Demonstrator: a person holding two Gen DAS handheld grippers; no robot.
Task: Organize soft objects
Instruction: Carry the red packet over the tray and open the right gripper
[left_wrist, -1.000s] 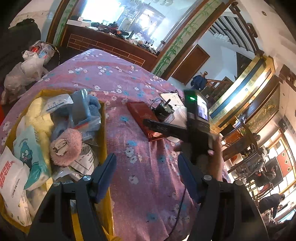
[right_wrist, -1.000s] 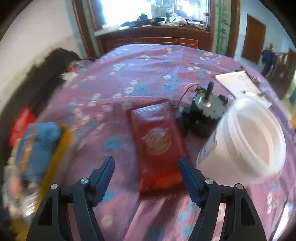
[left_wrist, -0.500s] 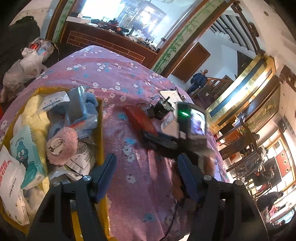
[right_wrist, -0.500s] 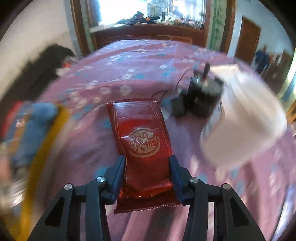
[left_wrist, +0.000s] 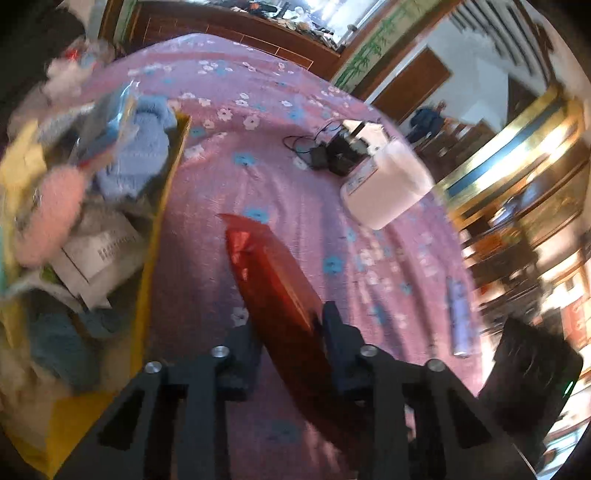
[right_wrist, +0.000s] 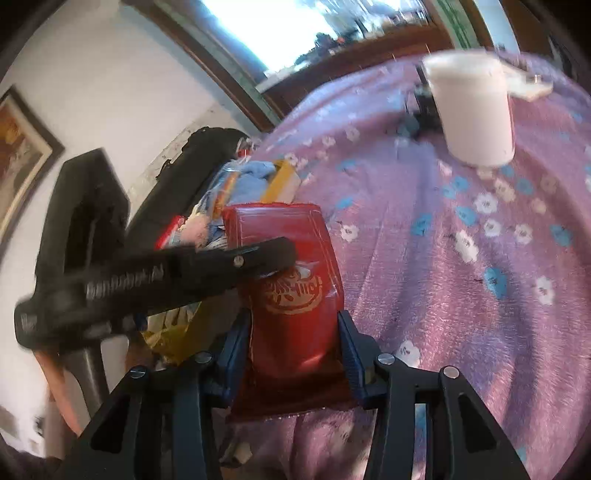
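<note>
My right gripper (right_wrist: 291, 354) and left gripper (left_wrist: 290, 345), just closing, both squeeze the shiny red packet (right_wrist: 291, 280); its long side points away toward the far yellow box (right_wrist: 282, 179).

one red packet (right_wrist: 295, 280), one white tub (right_wrist: 472, 110)

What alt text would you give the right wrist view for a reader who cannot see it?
The right gripper clamps a red foil packet lifted above a pink flowered cloth, while the left gripper reaches in from the left and pinches the packet's middle. Behind are a yellow box crammed with soft items and a white plastic tub.
</note>
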